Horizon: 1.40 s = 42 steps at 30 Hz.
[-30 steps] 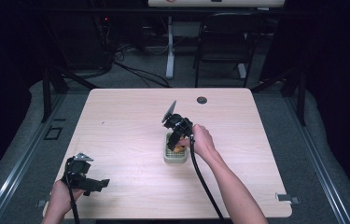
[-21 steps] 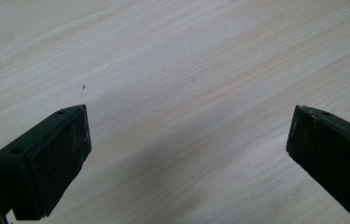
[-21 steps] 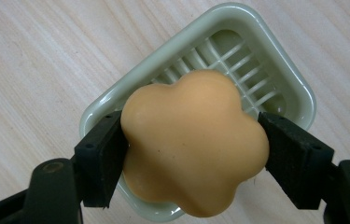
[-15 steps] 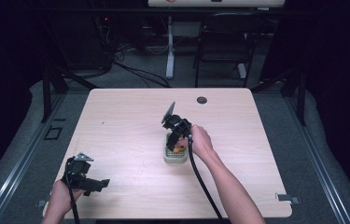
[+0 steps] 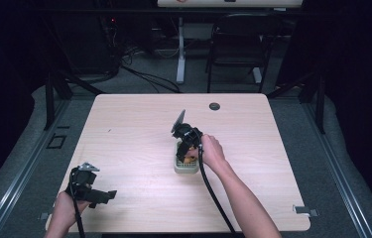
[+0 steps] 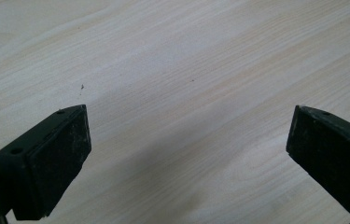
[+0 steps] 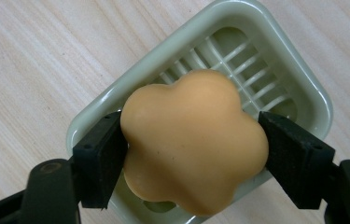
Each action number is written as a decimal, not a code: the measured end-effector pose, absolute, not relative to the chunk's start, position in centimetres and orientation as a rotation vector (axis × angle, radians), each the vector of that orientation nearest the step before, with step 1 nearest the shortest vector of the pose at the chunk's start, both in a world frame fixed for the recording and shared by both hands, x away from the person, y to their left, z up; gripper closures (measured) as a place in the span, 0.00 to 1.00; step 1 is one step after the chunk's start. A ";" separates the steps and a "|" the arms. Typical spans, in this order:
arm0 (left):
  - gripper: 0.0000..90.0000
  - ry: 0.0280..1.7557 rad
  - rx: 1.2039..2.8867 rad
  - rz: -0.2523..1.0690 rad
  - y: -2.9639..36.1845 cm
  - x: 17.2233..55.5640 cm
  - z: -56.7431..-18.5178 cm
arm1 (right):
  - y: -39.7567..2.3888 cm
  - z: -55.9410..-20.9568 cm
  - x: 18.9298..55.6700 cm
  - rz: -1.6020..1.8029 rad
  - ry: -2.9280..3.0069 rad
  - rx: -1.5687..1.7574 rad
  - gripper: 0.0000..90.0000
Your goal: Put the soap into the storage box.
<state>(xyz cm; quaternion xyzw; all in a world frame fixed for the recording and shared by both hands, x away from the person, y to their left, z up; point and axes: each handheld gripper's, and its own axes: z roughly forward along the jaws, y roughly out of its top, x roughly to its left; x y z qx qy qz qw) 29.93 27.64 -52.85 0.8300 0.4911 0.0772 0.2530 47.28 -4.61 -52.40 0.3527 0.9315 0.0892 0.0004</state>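
A peach-coloured, flower-shaped soap [image 7: 193, 140] sits between the pads of my right gripper [image 7: 191, 140], low over a pale green slatted soap dish [image 7: 298, 88]. The jaws have just been opening a little, but both pads still touch the soap's sides. In the high view the right gripper [image 5: 186, 153] points down into the dish [image 5: 179, 168] at the table's middle, with the soap [image 5: 189, 159] showing orange inside. My left gripper [image 5: 109, 195] rests near the table's front left corner. Its jaws [image 6: 189, 135] stand wide open over bare wood.
The light wooden table [image 5: 124, 129] has a round cable hole [image 5: 215, 106] at its far edge. A black chair [image 5: 238, 39] and cables stand on the floor beyond it. The right gripper's cable [image 5: 213, 193] trails back along the forearm.
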 end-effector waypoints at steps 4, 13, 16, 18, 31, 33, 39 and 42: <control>0.00 1.337 2.256 0.208 27.6 29.9 -52.9 | -4.3 -52.0 47.2 0.288 2.920 1.094 0.21; 0.00 1.333 2.256 0.217 27.5 29.8 -52.7 | -4.3 -50.8 46.4 0.331 2.920 1.046 0.07; 0.00 1.331 2.258 0.217 27.4 29.8 -52.7 | -4.5 -50.2 46.0 0.367 2.906 1.026 0.03; 0.00 1.328 2.259 0.220 27.4 29.7 -52.7 | -4.7 -49.5 45.7 0.360 2.917 1.019 0.02; 0.00 1.332 2.262 0.218 27.3 29.8 -52.8 | -7.3 -45.5 42.4 0.497 2.875 0.944 0.00; 0.00 1.332 2.263 0.217 27.3 29.8 -52.8 | -7.5 -45.3 42.2 0.505 2.869 0.942 0.00; 0.00 1.330 2.266 0.216 27.3 29.8 -52.8 | -9.7 -44.7 40.7 0.542 2.843 0.957 0.00; 0.00 1.329 2.267 0.217 27.3 29.8 -52.8 | -10.8 -44.5 40.1 0.561 2.828 0.967 0.00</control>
